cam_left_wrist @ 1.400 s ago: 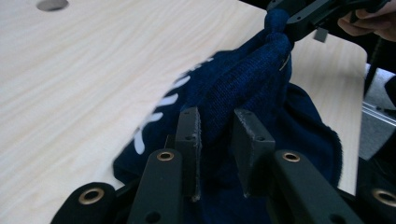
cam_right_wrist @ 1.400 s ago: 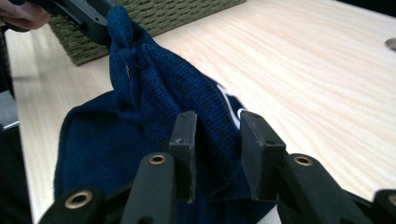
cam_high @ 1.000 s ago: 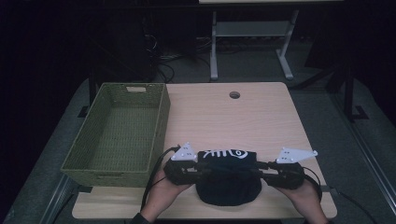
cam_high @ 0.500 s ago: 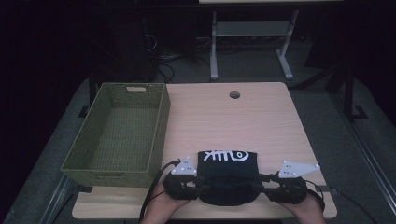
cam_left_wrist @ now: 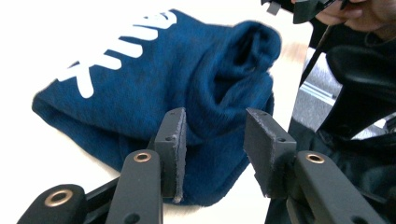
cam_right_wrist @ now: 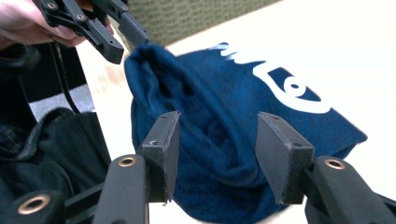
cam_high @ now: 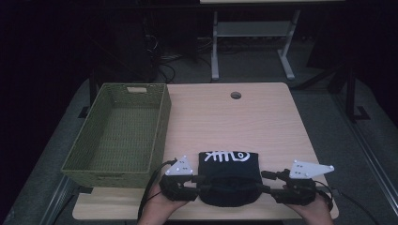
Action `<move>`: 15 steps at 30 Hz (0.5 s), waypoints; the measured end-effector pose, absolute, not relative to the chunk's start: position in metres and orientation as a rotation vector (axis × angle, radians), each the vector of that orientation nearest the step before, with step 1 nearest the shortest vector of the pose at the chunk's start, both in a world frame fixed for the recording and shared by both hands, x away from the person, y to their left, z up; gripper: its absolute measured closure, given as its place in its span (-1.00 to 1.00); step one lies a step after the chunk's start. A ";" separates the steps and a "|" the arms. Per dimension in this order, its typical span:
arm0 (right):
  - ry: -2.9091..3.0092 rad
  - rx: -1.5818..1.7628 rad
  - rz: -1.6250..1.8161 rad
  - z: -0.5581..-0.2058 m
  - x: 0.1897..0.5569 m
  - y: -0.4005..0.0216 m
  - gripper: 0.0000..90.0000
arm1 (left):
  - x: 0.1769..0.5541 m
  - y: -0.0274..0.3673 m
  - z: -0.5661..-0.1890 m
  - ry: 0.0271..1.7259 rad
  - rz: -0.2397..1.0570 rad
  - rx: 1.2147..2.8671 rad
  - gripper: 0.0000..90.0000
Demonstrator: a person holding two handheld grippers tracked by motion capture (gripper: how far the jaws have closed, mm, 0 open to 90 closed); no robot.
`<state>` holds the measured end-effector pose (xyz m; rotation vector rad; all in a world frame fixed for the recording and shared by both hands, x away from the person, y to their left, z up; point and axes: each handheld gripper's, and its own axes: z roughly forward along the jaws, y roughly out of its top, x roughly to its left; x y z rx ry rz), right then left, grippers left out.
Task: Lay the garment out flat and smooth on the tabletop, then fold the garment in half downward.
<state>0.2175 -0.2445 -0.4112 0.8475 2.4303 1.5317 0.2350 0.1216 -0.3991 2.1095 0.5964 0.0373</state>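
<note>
A folded dark blue garment [cam_high: 229, 176] with a white fishbone print lies on the wooden table [cam_high: 244, 122] near its front edge. My left gripper [cam_high: 199, 185] sits at its left edge. In the left gripper view the jaws [cam_left_wrist: 212, 140] stand apart and have just been opening, with the blue cloth [cam_left_wrist: 140, 79] lying loose in the gap. My right gripper [cam_high: 265, 183] is at the garment's right edge. Its jaws [cam_right_wrist: 217, 144] have just been opening too, and the cloth [cam_right_wrist: 243, 102] shows between them unpinched.
A green woven basket [cam_high: 108, 178] stands empty on the table's left side, close to my left hand. A round cable hole [cam_high: 235, 95] sits near the far edge. Dark floor, desk legs and cables lie beyond the table.
Both grippers have let go of the garment and their jaws have spread. The hands slid toward the near edge, the right one outward to the right. The garment has settled flatter.
</note>
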 end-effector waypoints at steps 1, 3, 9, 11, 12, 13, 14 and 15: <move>2.421 0.853 1.539 -0.409 0.218 -0.245 0.13 | 0.237 0.122 -0.396 0.594 0.044 2.104 0.31; 2.417 0.857 1.539 -0.406 0.222 -0.245 0.19 | 0.241 0.122 -0.394 0.600 0.052 2.099 0.34; 2.448 0.879 1.502 -0.415 0.243 -0.238 0.38 | 0.266 0.112 -0.396 0.626 0.080 2.103 0.44; 2.469 0.877 1.467 -0.419 0.247 -0.234 0.41 | 0.277 0.106 -0.398 0.636 0.090 2.117 0.45; 2.482 0.876 1.458 -0.422 0.248 -0.233 0.42 | 0.283 0.102 -0.399 0.642 0.105 2.132 0.45; 2.499 0.874 1.462 -0.426 0.250 -0.231 0.44 | 0.287 0.100 -0.401 0.649 0.112 2.139 0.45; 2.514 0.872 1.448 -0.428 0.249 -0.230 0.46 | 0.292 0.097 -0.403 0.657 0.117 2.142 0.45; 2.533 0.867 1.433 -0.431 0.249 -0.227 0.50 | 0.297 0.094 -0.405 0.666 0.111 2.140 0.45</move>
